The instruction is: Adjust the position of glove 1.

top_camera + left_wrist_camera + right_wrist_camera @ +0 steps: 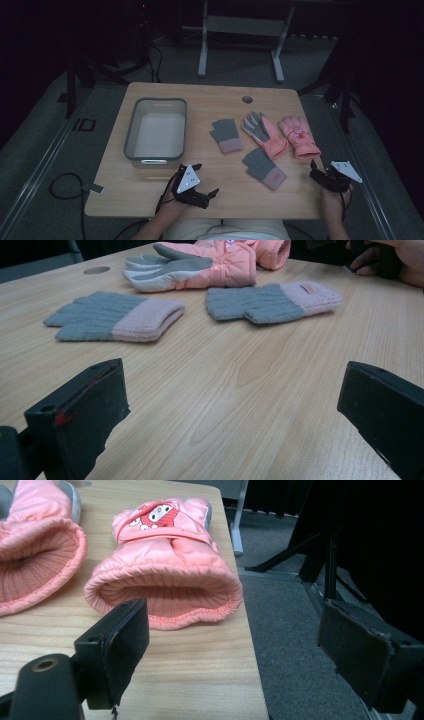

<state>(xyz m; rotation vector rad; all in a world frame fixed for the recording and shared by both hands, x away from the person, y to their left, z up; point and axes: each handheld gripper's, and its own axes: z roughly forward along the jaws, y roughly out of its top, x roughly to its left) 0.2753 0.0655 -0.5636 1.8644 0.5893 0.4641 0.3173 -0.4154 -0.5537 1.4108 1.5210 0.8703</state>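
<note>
Pink padded ski glove with cartoon patch (pixel 165 555): far right on wooden surface (pixel 150 192), cuff facing right hand-held gripper (pixel 320 172) | both jaws wide, empty; left hand-held gripper (pixel 200 182) idle near middle edge | risk: glove near right edge, a nudge could tip it to floor; puffy cuff may slip shallow pinch

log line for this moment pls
left tool: open, holding nothing | right tool: open, near pink glove cuff | knit gloves on table | bin: looks unfilled
</note>
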